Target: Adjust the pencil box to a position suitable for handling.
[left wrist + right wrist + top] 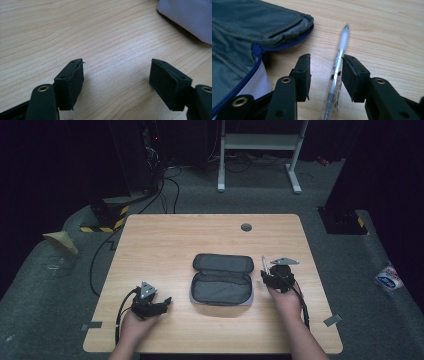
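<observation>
A grey zip pencil case (222, 280) lies open at the middle of the wooden table (165, 240), its lid folded back. In the right gripper view its blue zip edge and grey lining (249, 22) are at the left. A clear and silver pen (264, 264) lies just right of the case. My right gripper (268, 273) is open and straddles the pen (342, 45), which rests against the right-hand jaw while a gap remains on the other side. My left gripper (165, 302) is open over bare wood, left of the case, whose corner (190, 17) sits beyond the jaws (117, 65).
A round grey grommet (246, 227) sits near the table's far edge. On the carpet stand a white frame (260, 150) at the back, black cables (165, 190), and a plastic packet (387, 277) at the right.
</observation>
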Demonstrator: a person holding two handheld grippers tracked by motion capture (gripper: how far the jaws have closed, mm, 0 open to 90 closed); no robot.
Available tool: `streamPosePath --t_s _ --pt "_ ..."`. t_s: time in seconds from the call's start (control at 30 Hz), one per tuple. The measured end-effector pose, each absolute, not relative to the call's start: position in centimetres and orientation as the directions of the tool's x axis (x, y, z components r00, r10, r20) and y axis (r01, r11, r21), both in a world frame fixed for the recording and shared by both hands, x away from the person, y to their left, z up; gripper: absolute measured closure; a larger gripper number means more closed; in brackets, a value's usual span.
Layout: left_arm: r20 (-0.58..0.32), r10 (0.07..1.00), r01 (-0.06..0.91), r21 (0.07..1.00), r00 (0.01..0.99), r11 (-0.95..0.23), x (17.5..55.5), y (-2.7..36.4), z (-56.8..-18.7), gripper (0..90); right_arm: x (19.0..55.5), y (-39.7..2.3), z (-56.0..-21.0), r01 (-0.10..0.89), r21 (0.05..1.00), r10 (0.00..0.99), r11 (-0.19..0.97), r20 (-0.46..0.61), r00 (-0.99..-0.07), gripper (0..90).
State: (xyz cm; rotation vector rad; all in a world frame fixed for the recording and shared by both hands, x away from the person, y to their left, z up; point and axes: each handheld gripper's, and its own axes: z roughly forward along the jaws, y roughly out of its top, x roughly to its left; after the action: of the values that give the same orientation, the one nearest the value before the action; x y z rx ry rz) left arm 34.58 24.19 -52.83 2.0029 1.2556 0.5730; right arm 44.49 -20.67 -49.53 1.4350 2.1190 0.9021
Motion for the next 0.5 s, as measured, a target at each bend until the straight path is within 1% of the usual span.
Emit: streamPosePath --t_s 0.27,0.43,0.5 --pt "0.005 0.901 0.593 0.751 0.434 -0.29 34.6 24.2 -52.8 27.9 45.8 -20.9 -50.3 0.7 0.682 0.943 0.211 0.046 -0.329 62.5" --pt "0.006 0.901 0.594 0.75 0.434 -0.291 34.6 24.2 -52.8 27.9 46.1 -20.9 -50.8 0.701 0.671 0.943 0.244 0.005 -0.333 64.9" --pt "0.005 0.901 0.594 0.75 0.434 -0.29 34.6 24.2 -52.8 27.9 46.1 -20.9 -51.0 0.7 0.668 0.942 0.25 -0.002 -0.335 67.3"
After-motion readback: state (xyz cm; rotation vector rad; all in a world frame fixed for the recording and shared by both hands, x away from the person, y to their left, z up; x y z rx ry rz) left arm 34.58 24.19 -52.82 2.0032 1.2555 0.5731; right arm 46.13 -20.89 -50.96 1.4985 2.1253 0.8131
